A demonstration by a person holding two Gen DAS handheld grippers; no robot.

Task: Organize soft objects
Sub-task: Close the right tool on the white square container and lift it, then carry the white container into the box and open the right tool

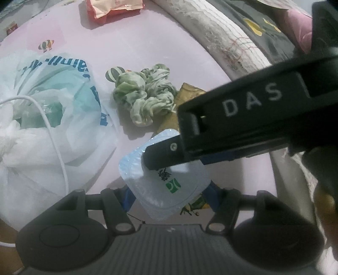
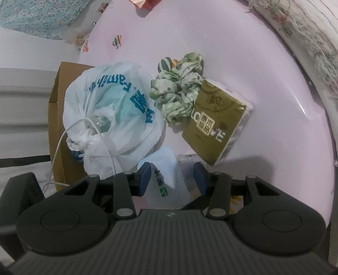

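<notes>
A: Tissue pack (image 1: 166,179), pale blue, soft, lies on the pink sheet of the bed (image 1: 137,42), near edge, between the blue pads of the left gripper (image 1: 169,196). Pads stand clear of it on both sides, so the jaws are apart, nothing clamped.

B: Right gripper (image 2: 172,177)?

A: Reaches in from the right in the left wrist view, fingertip over the pack's far corner. In its own view the left pad (image 2: 144,179) touches the pack's edge, the right pad sits off it. Whether it actually pinches, I cannot tell (pack is crumpled there).

B: Other soft stuff?

A: Green scrunchie (image 2: 179,91), mid-bed, touching the gold tissue pack (image 2: 215,124) just right of it. White plastic bag (image 2: 112,118) with blue print to the left, knotted, a white cable (image 2: 63,135) draped across it. Cardboard box (image 2: 57,88) behind the bag. Red packet (image 1: 114,8) at the far edge.
</notes>
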